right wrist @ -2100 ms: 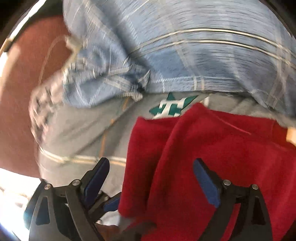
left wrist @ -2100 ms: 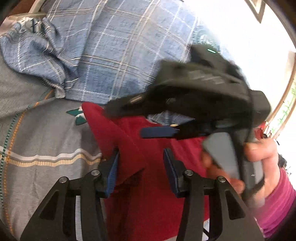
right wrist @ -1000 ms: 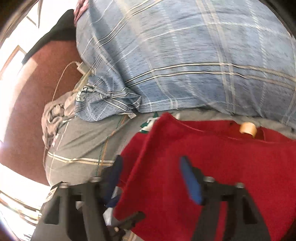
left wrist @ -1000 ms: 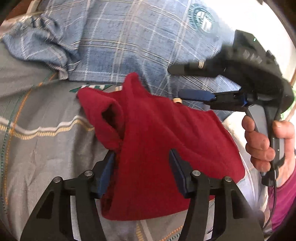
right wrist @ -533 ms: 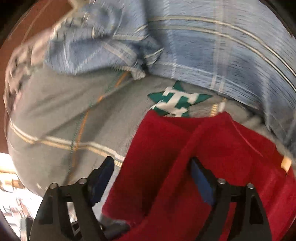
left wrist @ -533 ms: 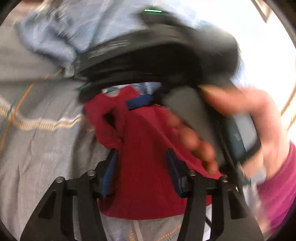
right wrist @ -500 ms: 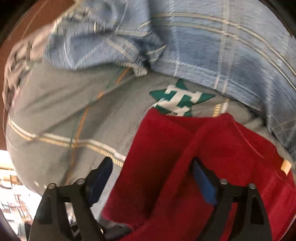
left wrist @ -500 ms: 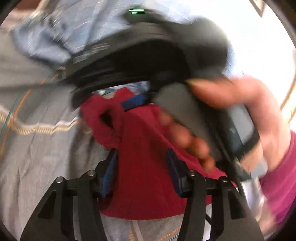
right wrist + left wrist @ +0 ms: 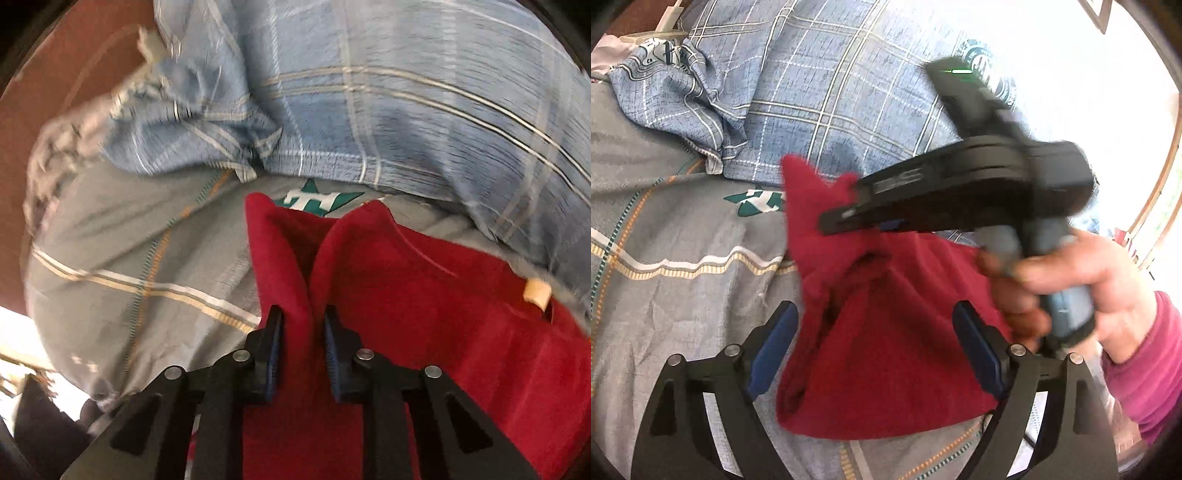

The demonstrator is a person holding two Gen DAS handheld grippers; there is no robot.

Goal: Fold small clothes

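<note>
A small red fleece garment [image 9: 886, 350] lies bunched on a grey striped bedsheet [image 9: 665, 236]. My left gripper [image 9: 875, 332] is open, its blue pads on either side of the garment's near part. In the right wrist view my right gripper [image 9: 303, 332] is shut on a raised fold of the red garment [image 9: 424, 314] near its left edge. From the left wrist view the right gripper [image 9: 849, 218] reaches across above the garment, held by a hand in a pink sleeve, its tip at the lifted red peak.
A blue plaid pillow [image 9: 831, 92] lies behind the garment, also in the right wrist view [image 9: 388, 110]. A green and white logo [image 9: 317, 201] is printed on the sheet. A tan tag [image 9: 537, 291] sits on the garment. A brown headboard [image 9: 74, 74] is far left.
My right gripper has closed on a fold of the red garment and pulled it up into a peak. My left gripper has opened wider around the garment.
</note>
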